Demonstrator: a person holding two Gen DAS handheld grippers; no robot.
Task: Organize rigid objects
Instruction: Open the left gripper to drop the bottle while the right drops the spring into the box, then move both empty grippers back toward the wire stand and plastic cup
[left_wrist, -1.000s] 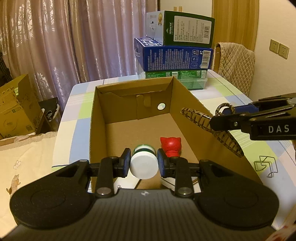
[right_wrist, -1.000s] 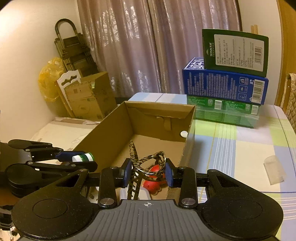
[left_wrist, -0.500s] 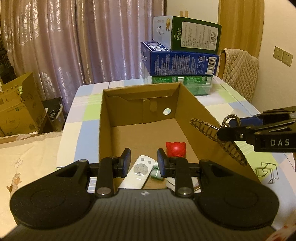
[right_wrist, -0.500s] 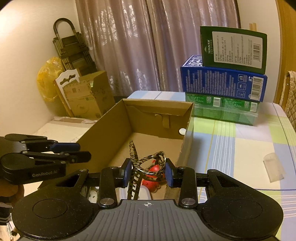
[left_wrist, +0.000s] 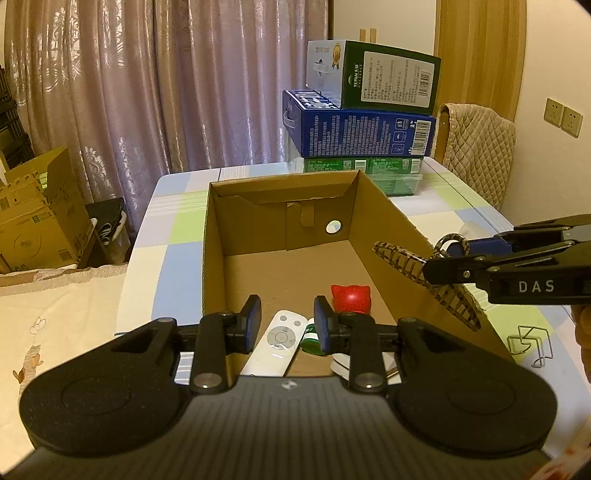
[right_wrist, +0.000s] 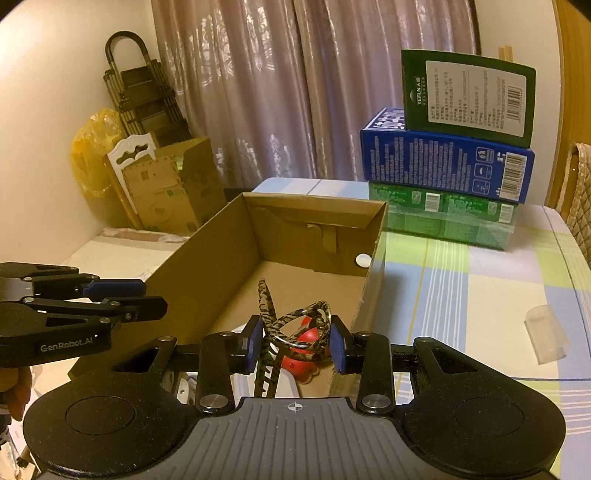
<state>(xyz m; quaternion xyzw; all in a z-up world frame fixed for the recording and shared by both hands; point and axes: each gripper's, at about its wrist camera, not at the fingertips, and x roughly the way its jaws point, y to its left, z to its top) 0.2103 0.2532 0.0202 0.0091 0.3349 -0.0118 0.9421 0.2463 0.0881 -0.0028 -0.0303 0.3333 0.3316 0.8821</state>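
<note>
An open cardboard box (left_wrist: 280, 266) lies on the checked tablecloth. On its floor at the near end are a white remote (left_wrist: 275, 341), a green bottle (left_wrist: 309, 338) on its side and a red pig-shaped toy (left_wrist: 351, 297). Above that end hangs my left gripper (left_wrist: 287, 325), its jaws apart with nothing between them. My right gripper (right_wrist: 295, 343) is shut on a leopard-pattern hair clip (right_wrist: 306, 317). In the left wrist view, that clip (left_wrist: 424, 280) hangs over the box's right wall. The red toy (right_wrist: 306, 363) shows below it.
Three stacked cartons (left_wrist: 365, 122) stand behind the box. A wire stand (left_wrist: 528, 343) and a clear plastic cup (right_wrist: 546, 332) lie on the table to its right. A quilt-covered chair (left_wrist: 476, 147) is at the far right. Cardboard boxes (left_wrist: 37, 218) sit on the floor to the left.
My left gripper let go of the white-capped green bottle, which now lies in the box beside the remote. It then drew back a little. The right gripper kept still with the clip.
</note>
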